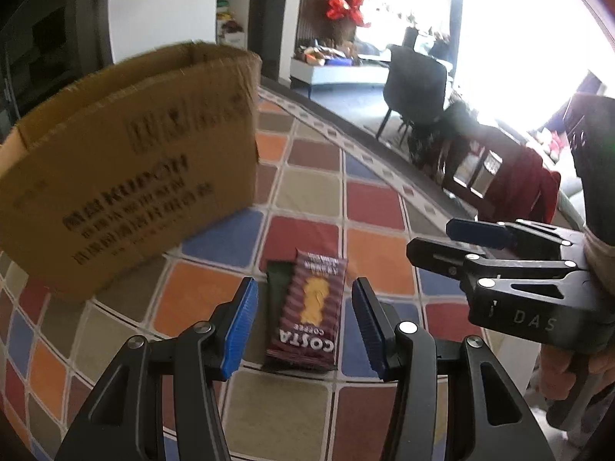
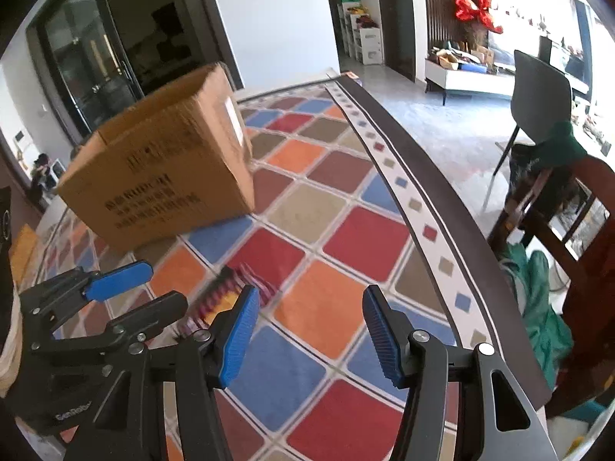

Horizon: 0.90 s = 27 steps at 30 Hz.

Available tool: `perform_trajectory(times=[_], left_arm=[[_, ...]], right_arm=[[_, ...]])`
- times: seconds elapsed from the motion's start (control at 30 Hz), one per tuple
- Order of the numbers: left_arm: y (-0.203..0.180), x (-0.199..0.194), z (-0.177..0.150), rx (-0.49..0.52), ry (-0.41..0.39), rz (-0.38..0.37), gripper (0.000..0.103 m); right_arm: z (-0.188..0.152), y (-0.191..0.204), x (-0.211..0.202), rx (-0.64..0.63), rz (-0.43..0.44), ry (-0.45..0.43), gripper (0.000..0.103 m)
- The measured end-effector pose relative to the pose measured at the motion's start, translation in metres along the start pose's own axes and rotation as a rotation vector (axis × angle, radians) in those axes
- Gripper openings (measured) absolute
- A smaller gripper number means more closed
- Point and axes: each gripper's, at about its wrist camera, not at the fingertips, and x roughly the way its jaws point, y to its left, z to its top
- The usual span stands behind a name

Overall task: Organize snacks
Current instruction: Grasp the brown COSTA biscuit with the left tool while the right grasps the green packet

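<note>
Maroon Costa packet (image 1: 307,313) between spread left claw (image 1: 305,326) pads, untouched.

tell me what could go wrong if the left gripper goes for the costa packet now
1. A dark green packet lies partly under the Costa packet; the open left gripper might drag both or pinch only one.
2. The right gripper hovers open close beside it, so the two could bump on the way to the cardboard box.
3. The flat packet may slip on the checked tablecloth.
</note>
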Motion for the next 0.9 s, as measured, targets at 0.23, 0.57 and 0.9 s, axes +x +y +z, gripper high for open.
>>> perform_trajectory(times=[0.23,0.57,0.9], left_arm=[[-0.014,0.019,-0.007,0.075,0.045,-0.014,0.05],[-0.018,0.039,-0.002,0.153,0.093,0.022,0.05],[-0.02,0.052,-0.006,0.168,0.101,0.051,0.042]], right_arm=[[-0.016,-0.009,0.006,0.001,-0.034,0.03,0.057],[-0.027,-0.018,0.016,0.041,-0.037,0.075,0.057],[-0.029,-0.024,0.022,0.068,-0.036,0.093,0.057]])
